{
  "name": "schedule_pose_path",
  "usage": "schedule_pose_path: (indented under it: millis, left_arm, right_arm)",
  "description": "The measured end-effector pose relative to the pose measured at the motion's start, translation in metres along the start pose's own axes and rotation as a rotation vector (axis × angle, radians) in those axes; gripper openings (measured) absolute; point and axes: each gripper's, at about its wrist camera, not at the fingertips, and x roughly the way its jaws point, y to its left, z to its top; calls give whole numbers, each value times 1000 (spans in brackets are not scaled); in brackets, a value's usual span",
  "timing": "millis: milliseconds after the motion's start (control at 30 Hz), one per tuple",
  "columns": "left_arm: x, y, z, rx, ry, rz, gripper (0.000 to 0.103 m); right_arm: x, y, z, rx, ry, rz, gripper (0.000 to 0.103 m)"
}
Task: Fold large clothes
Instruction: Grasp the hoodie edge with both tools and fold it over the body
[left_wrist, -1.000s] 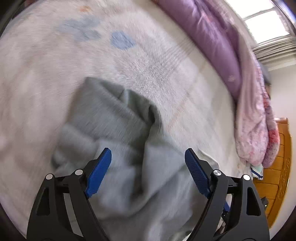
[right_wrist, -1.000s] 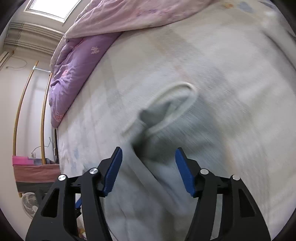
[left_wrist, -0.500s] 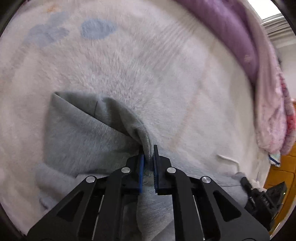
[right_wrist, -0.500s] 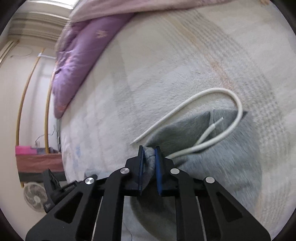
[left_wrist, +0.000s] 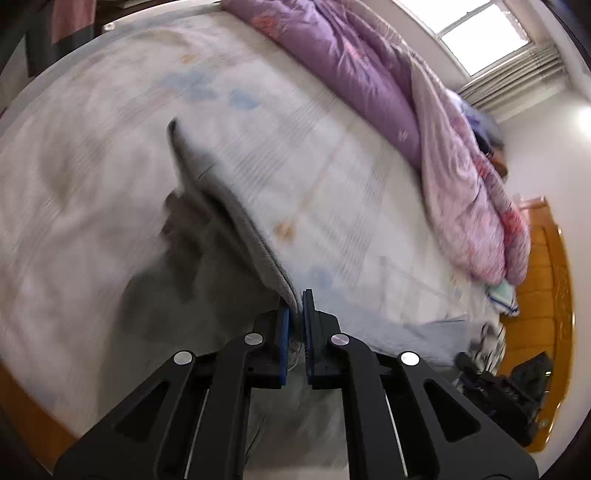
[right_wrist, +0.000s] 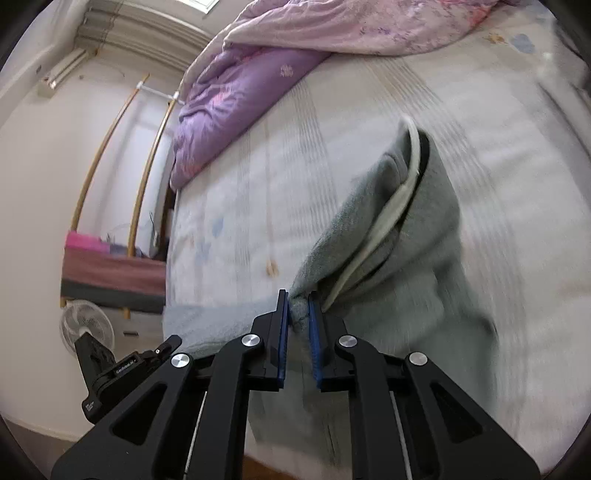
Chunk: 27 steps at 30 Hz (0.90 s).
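Note:
A grey hooded sweatshirt (left_wrist: 207, 266) lies on the bed and is lifted at its near edge. My left gripper (left_wrist: 296, 306) is shut on its ribbed edge, which runs up and away to the left. In the right wrist view the sweatshirt (right_wrist: 413, 258) hangs from my right gripper (right_wrist: 297, 306), which is shut on a bunched grey edge. A white drawstring (right_wrist: 384, 218) runs along the hood opening just right of the right gripper. The other gripper (right_wrist: 110, 365) shows at the lower left of the right wrist view.
The pale fleece bed cover (left_wrist: 332, 158) stretches ahead. A purple and pink quilt (left_wrist: 424, 122) is heaped along the far side, also in the right wrist view (right_wrist: 258, 85). A wooden headboard (left_wrist: 543, 295) stands at right. A fan (right_wrist: 86, 325) and a rack stand beside the bed.
Both grippers closed from open onto the sweatshirt's edge. Since then both have risen and pulled back, lifting the grey cloth off the bed.

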Motion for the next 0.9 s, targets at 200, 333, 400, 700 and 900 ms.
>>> schedule_pose_path:
  millis: [200, 333, 400, 700, 900]
  left_arm:
    - [-7, 41, -69, 84, 88, 72, 6]
    - [7, 74, -111, 99, 161, 129, 5]
    - [21, 92, -130, 119, 198, 165, 5]
    - [27, 104, -155, 182, 201, 195, 4]
    - [47, 124, -155, 122, 262, 158, 13]
  right_arm:
    - [-34, -16, -103, 67, -24, -74, 10]
    - [-29, -37, -162, 145, -27, -137, 9]
    - [-18, -56, -188, 223, -3, -161, 9]
    - [-2, -82, -228, 267, -6, -230, 0]
    - [1, -117, -234, 378, -11, -207, 5]
